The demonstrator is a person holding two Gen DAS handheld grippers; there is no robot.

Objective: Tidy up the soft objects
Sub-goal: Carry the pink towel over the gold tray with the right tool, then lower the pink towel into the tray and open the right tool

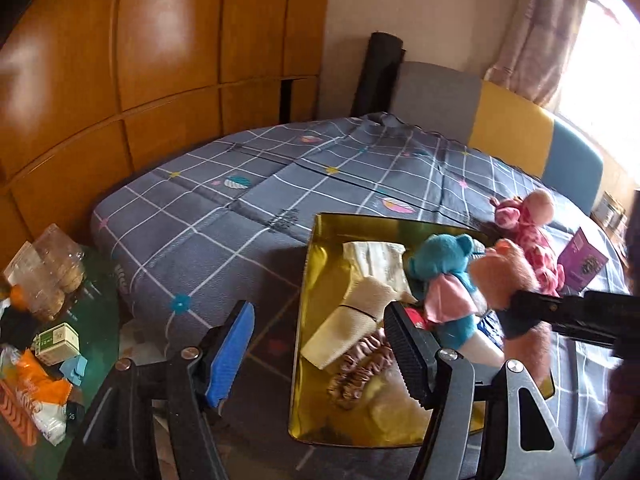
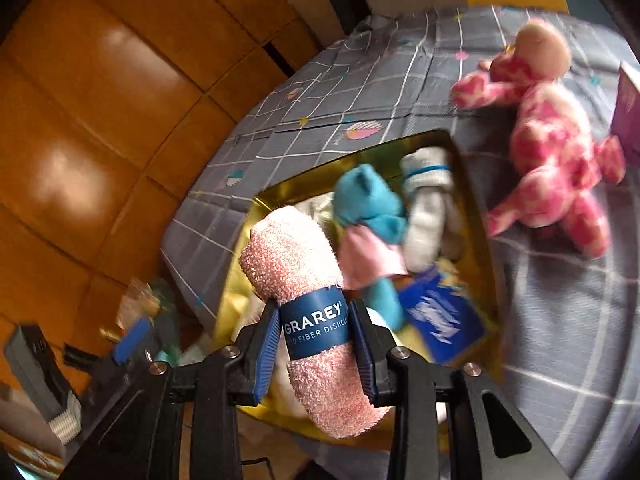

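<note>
Right gripper (image 2: 316, 344) is seen clamped on a rolled pink terry dishcloth (image 2: 296, 280), the blue pads pressed against its dark blue paper band printed "GRAREY"; the roll is held tilted above the near end of a shallow gold metal tray (image 2: 280, 194). Left gripper (image 1: 320, 344) is seen with its jaws spread wide and nothing between them, one blue pad over the grey sheet and the black pad over the tray's near left part. The tray is set on a bed covered by a grey checked sheet (image 1: 200, 208). Inside the tray are noted: a teal plush bear with a pink bow (image 1: 444, 264), upright and just beside the held roll; a rolled white cloth bound by a dark band (image 1: 360, 308); a brown satin scrunchie (image 1: 360, 364); a folded white paper packet (image 1: 376, 260); and a blue printed packet (image 2: 440, 320). A pink-and-white spotted plush animal (image 2: 552, 152) is seen lying on the sheet outside the tray, just beside its far right corner. A purple card box (image 1: 582, 260) is seen standing near that animal. The right-wrist view is motion-blurred.
</note>
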